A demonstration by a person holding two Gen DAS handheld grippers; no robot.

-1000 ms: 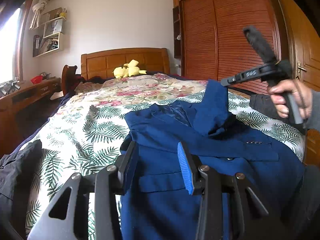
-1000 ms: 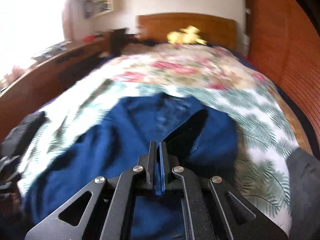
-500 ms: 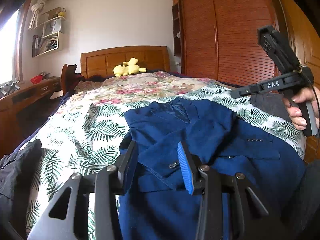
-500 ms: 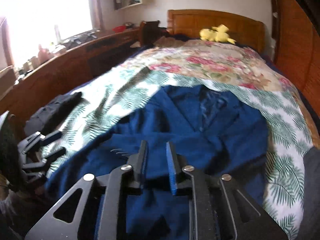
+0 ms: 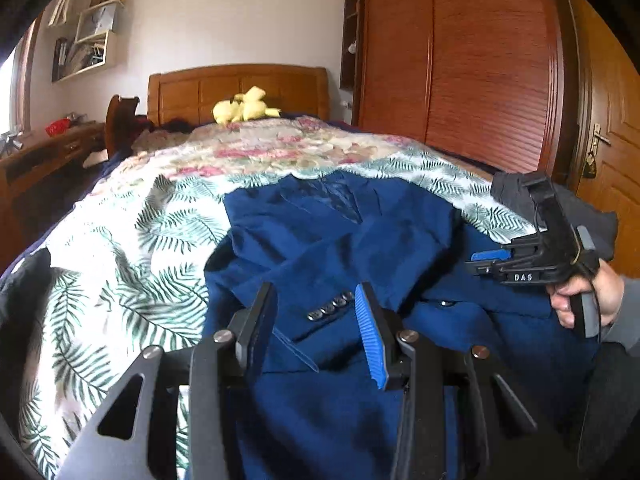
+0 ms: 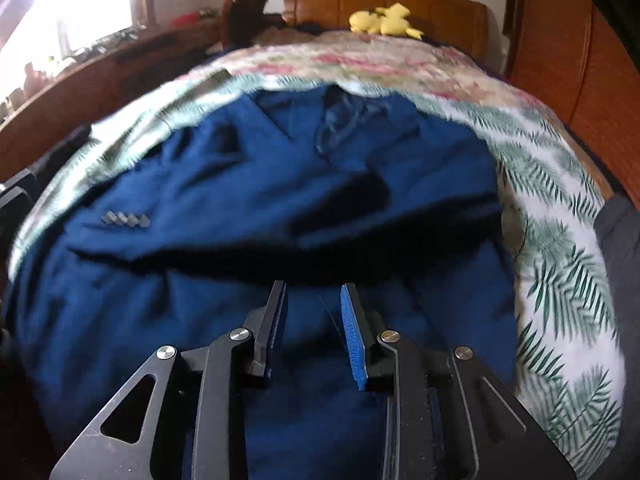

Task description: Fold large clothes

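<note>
Nearest in the left wrist view, the left gripper (image 5: 316,328) is seen with its two fingers spread apart, and nothing is held between them. The blue jacket (image 5: 340,248) is spread on the bed right under and ahead of these fingers, and a sleeve with a row of four buttons (image 5: 331,309) is seen in the gap between them. Whether the fingers touch the cloth cannot be told. In the right wrist view, the right gripper (image 6: 312,328) is also seen with its fingers apart and nothing is held; the lower part of the blue jacket (image 6: 280,208) lies just under and beyond them. A sleeve is laid across the front of the jacket, and its buttons (image 6: 126,219) are seen to the left. In the left wrist view the right gripper (image 5: 490,259) is seen at the right side, low over the jacket's edge, and it is held by a hand (image 5: 588,300). A bit farther, the jacket's collar points toward the head of the bed. The leaf-print bed cover (image 5: 120,280) is seen around the jacket. A dark grey cloth (image 5: 508,196) lies at the bed's right edge. Farthest away, a yellow plush toy (image 5: 244,110) rests by the wooden headboard (image 5: 240,88), and a wooden wardrobe (image 5: 460,60) stands at the right.
</note>
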